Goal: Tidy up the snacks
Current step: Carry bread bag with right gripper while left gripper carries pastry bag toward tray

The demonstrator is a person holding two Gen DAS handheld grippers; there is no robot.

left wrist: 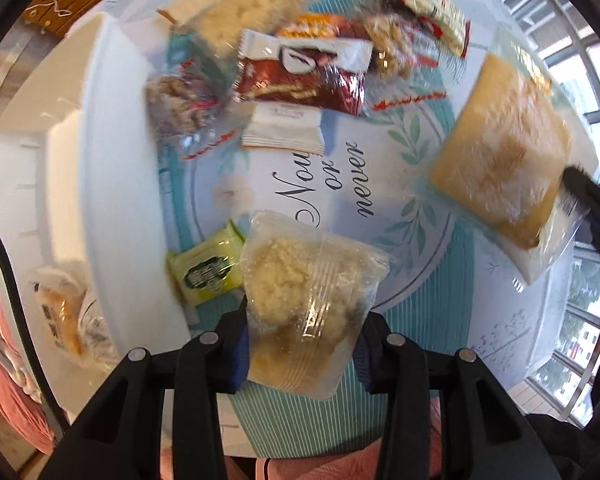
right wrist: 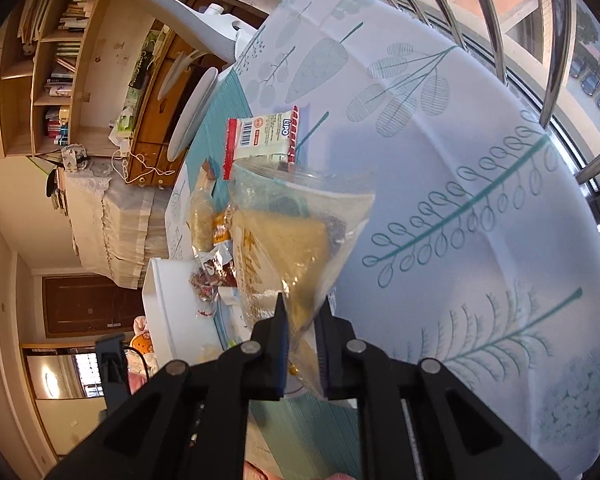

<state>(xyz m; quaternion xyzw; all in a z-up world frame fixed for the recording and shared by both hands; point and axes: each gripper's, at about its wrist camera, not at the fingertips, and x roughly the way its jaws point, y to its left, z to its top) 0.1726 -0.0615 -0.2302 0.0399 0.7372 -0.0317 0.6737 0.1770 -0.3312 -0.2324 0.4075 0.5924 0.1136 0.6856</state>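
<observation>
Both hands are loaded. The left gripper (left wrist: 302, 354) points down over the counter (left wrist: 420, 320), its pads clamped on a clear packet of crumbly pale cake (left wrist: 312, 300), which hangs above the striped cloth at the near edge. The packet looks light and soft, and the film is crinkly and likely slick. The pads squeeze its lower part, cake and all, so a hard pinch could crumble it; the flat sealed end would be the kinder place to hold.

On the right, the right gripper (right wrist: 302, 350) is closed tight on the thin corner of a clear bag holding a flat yellow slab (right wrist: 288, 248). The bag hangs lifted off the counter on the window side, in the left view too (left wrist: 500, 152). Held by film alone, it will probably swing and could slip, though nothing gets crushed.

Below, the rest of the snacks wait towards the far side of the counter: a red-brown foil pack (left wrist: 304, 76), a white wafer pack (left wrist: 284, 130), a red-and-white biscuit pack (right wrist: 260, 136), and a green packet (left wrist: 208, 268) near the left edge. A white bin (left wrist: 60, 152) stands at the left edge, one wrapped snack (left wrist: 66, 316) already in it. That looks to me like the drop spot.
</observation>
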